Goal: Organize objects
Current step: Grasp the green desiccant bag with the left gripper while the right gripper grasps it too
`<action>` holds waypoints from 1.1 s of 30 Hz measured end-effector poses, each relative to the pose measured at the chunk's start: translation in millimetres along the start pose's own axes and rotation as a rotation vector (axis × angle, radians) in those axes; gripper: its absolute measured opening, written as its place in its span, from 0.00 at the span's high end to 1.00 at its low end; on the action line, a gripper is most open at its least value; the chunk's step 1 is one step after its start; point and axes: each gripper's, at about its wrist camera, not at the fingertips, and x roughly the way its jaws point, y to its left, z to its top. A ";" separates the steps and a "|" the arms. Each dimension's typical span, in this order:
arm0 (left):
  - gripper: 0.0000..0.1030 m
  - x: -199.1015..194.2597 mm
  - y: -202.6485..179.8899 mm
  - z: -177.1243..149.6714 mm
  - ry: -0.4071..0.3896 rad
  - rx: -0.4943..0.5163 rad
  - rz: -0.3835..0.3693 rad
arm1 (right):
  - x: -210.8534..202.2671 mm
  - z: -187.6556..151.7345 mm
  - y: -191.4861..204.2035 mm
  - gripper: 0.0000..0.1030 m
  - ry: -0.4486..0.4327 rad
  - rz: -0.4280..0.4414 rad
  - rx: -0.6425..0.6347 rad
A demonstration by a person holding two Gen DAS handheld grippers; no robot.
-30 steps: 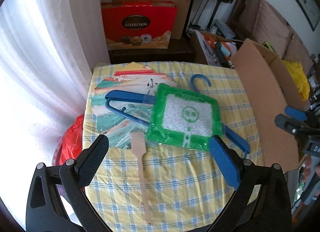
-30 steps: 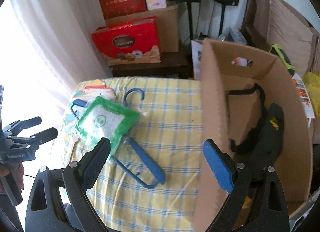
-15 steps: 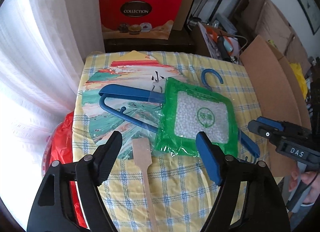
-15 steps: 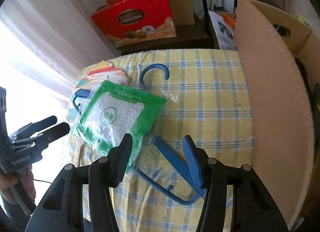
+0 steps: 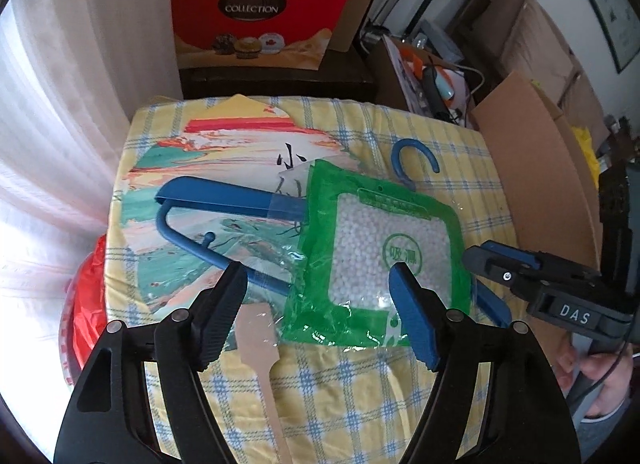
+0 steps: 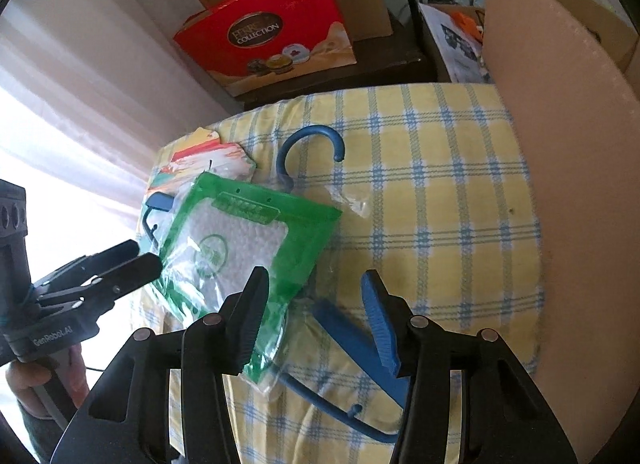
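Note:
A green bag of white beads (image 5: 384,248) lies on a blue clothes hanger (image 5: 224,199), over a colourful paper fan (image 5: 224,155) with a wooden handle (image 5: 264,360), on a yellow checked tablecloth (image 5: 360,396). My left gripper (image 5: 316,304) is open, just above the bag's near edge and the fan handle. My right gripper (image 6: 316,312) is open above the hanger's arm (image 6: 348,340) at the bag's corner (image 6: 240,240). It also shows in the left wrist view (image 5: 500,260), and the left gripper shows in the right wrist view (image 6: 132,260).
A tall open cardboard box (image 6: 568,183) stands against the table's right side. A red gift bag (image 5: 260,11) and brown boxes stand behind the table. White curtains (image 5: 60,123) hang on the left. Something red (image 5: 84,304) lies below the table's left edge.
Both grippers have moved closer to the green bag and the hanger, and their jaws have narrowed. The objects on the table have not moved.

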 end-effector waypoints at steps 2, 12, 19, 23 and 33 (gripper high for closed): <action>0.32 3.9 -0.7 0.6 0.007 -0.003 -0.003 | 3.8 0.8 0.6 0.51 0.003 0.017 0.007; 0.32 11.1 -1.5 -3.2 0.012 -0.001 -0.022 | 16.6 5.8 3.3 0.51 0.002 0.041 0.033; 0.40 11.4 -8.3 -5.8 0.010 0.002 -0.068 | 21.1 5.5 10.7 0.55 -0.007 0.069 0.025; 0.40 12.0 -13.5 -7.6 0.013 -0.010 -0.094 | 18.0 4.8 22.2 0.56 -0.029 0.024 -0.017; 0.55 0.5 -31.9 -14.7 -0.003 0.014 -0.101 | -10.5 8.2 32.8 0.71 -0.087 -0.001 -0.071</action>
